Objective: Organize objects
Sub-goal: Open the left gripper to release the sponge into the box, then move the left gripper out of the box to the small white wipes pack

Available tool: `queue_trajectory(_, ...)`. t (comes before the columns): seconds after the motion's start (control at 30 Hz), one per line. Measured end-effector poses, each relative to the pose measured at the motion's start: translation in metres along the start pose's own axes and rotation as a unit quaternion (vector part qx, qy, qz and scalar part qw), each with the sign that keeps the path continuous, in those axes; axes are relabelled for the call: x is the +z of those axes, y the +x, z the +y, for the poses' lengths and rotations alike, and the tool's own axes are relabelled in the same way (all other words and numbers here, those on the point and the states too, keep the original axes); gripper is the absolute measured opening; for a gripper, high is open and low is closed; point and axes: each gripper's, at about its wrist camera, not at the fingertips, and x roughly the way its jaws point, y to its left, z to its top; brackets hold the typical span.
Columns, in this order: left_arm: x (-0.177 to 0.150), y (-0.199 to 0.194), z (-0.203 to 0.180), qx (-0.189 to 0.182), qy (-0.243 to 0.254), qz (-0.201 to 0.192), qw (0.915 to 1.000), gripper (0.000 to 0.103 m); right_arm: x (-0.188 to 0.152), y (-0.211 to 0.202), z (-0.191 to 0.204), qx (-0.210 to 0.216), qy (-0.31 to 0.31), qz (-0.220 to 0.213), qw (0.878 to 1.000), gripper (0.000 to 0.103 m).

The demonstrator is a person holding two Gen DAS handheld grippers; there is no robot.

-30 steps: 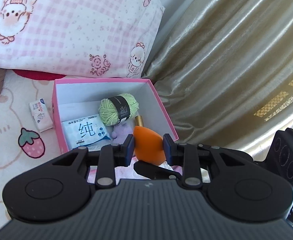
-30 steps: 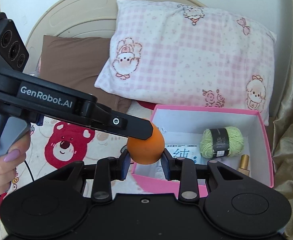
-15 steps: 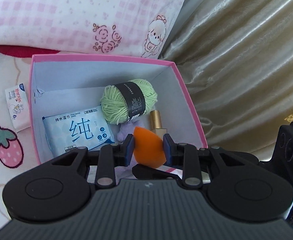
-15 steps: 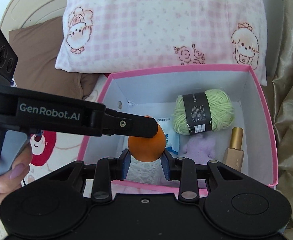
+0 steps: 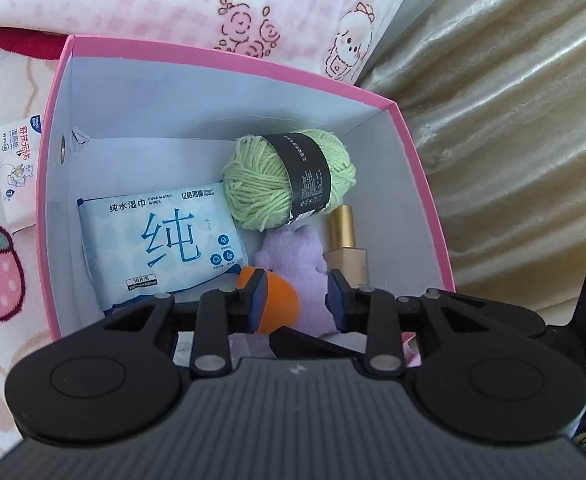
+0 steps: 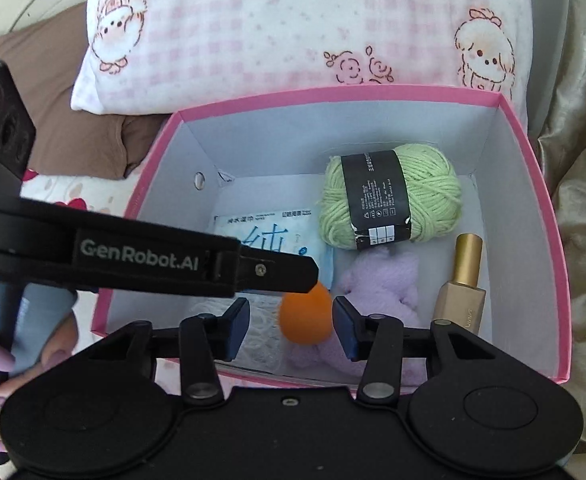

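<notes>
- Right hand-held gripper (image 6: pixel 291 326) sat nearest, jaws spread apart with clear gaps either side of the orange egg-shaped makeup sponge (image 6: pixel 305 314); nothing clamped.
- Left hand-held gripper (image 5: pixel 295 300) was also parted over the box's near end; the sponge (image 5: pixel 279 300) lay against its left pad, the right pad was clear of it, so no grip.
- Sponge appeared to rest in the pink cardboard box with white inside (image 6: pixel 533 168), by the near wall, touching the lilac plush toy (image 6: pixel 385 280).
- Just beyond: blue-and-white wet wipes pack (image 5: pixel 165 248) lying flat on the left, gold-capped bottle (image 6: pixel 461 284) along the right wall.
- Farther back in the box: green yarn ball with a black label band (image 6: pixel 393 200).
- Outside the box, on the bed sheet by its left wall: small white tissue packet with red print (image 5: pixel 15 172), not yet put away.
- Behind everything: pink checked pillow with cartoon print (image 6: pixel 293 20).
- Judgement: mostly done, five items boxed, sponge looked just placed; packet seemed the only thing left in view.
</notes>
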Motion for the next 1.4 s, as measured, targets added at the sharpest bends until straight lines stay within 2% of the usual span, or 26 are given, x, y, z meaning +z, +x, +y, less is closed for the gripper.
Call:
queue_trajectory(0.1, -0.002, -0.012, -0.007, 0.007, 0.012, -0.010, 0.9999, 0.035, -0.001, -0.008, 0.006, -0.026, -0.015, -0.012, 0.999, 0.055)
queue_trajectory(0.17, -0.002, -0.024, -0.010, 0.004, 0.015, -0.013, 0.9998, 0.040, -0.001, -0.019, 0.009, -0.024, -0.017, -0.018, 0.999, 0.056)
queue_trajectory(0.27, -0.002, -0.046, -0.019, 0.010, 0.035, -0.011, 0.9993, 0.041, -0.004, -0.039, 0.016, -0.015, -0.025, -0.025, 0.999, 0.056)
queue_trajectory(0.33, -0.003, -0.061, -0.024, 0.013, 0.052, -0.023, 0.9983, 0.052, -0.007, -0.054, 0.025, -0.014, -0.037, -0.033, 0.999, 0.057)
queue_trajectory(0.37, -0.005, -0.070, -0.026, 0.015, 0.055, -0.031, 0.9979, 0.054, -0.008, -0.060, 0.030, -0.014, -0.039, -0.036, 0.998, 0.061)
queue_trajectory(0.53, -0.014, -0.106, -0.030, 0.021, 0.064, -0.024, 0.9974, 0.055, -0.011, -0.091, 0.052, 0.005, -0.051, -0.043, 0.998, 0.067)
queue_trajectory(0.67, -0.018, -0.143, -0.032, 0.030, 0.077, -0.037, 0.9959, 0.058, -0.015, -0.112, 0.075, 0.022, -0.075, -0.053, 0.996, 0.072)
queue_trajectory(0.87, -0.015, -0.188, -0.021, 0.037, 0.072, -0.050, 0.9954, 0.059, -0.017, -0.135, 0.109, 0.027, -0.122, -0.082, 0.989, 0.081)
queue_trajectory(1.0, -0.011, -0.209, -0.008, 0.058, 0.074, -0.066, 0.9934, 0.060, -0.016, -0.135, 0.127, 0.031, -0.147, -0.093, 0.984, 0.082)
queue_trajectory(1.13, -0.007, -0.218, 0.014, 0.062, 0.061, -0.087, 0.9924, 0.061, -0.017, -0.121, 0.143, 0.040, -0.163, -0.105, 0.980, 0.082)
queue_trajectory(1.27, -0.004, -0.215, 0.043, 0.049, 0.043, -0.102, 0.9926, 0.061, -0.023, -0.092, 0.160, 0.058, -0.160, -0.116, 0.979, 0.082)
queue_trajectory(1.4, -0.002, -0.206, 0.067, 0.056, 0.051, -0.105, 0.9916, 0.061, -0.029, -0.055, 0.178, 0.057, -0.161, -0.126, 0.977, 0.082)
